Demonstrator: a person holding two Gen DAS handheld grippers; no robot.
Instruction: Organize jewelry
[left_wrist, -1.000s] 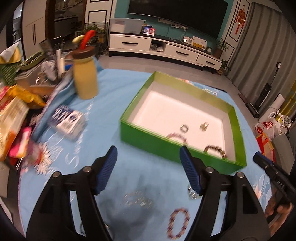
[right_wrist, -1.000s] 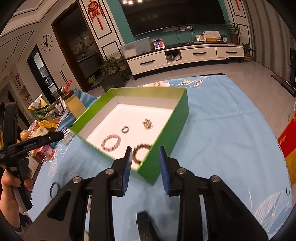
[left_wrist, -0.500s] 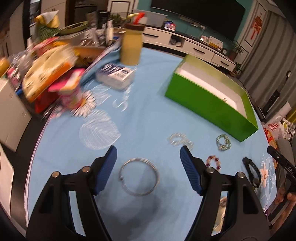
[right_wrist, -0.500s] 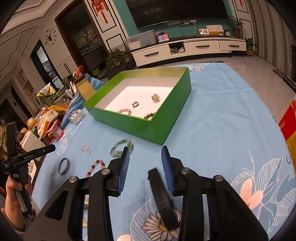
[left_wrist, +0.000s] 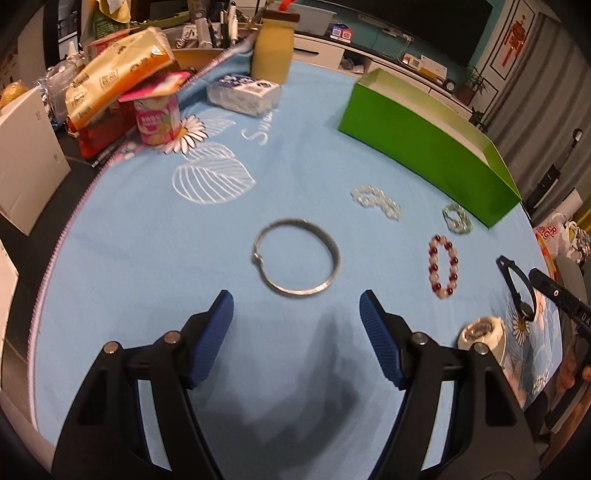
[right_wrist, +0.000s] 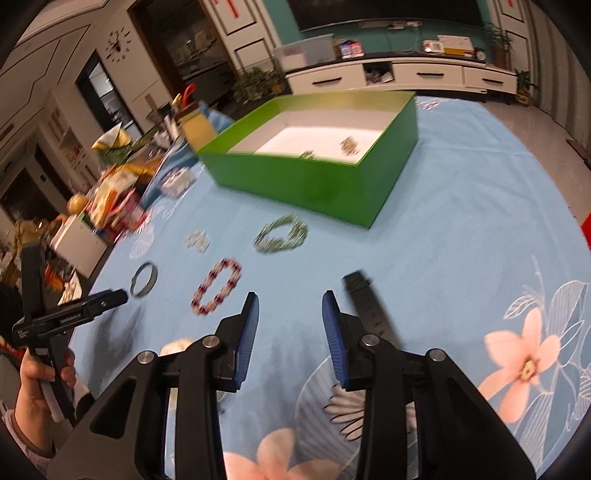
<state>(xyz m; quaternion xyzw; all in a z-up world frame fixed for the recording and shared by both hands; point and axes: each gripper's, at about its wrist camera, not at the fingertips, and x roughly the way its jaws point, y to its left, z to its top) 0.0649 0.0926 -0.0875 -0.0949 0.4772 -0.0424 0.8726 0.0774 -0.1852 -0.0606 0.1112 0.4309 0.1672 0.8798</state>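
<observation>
Living room, artificial light. Teal wall (right_wrist: 384, 14) at the far end carries a large dark TV screen (right_wrist: 384, 7). Below it runs a long white TV cabinet (right_wrist: 406, 75) with dark handles and a black top; small boxes and a clear storage bin (right_wrist: 308, 51) sit on it. Wall clock (right_wrist: 120, 40) on the pale panelled wall to the left, beside a dark doorway (right_wrist: 101, 99). Potted plants (right_wrist: 255, 83) stand near the cabinet. Grey curtains (left_wrist: 532, 96) hang at right. Pale glossy tiled floor (right_wrist: 532, 118).
</observation>
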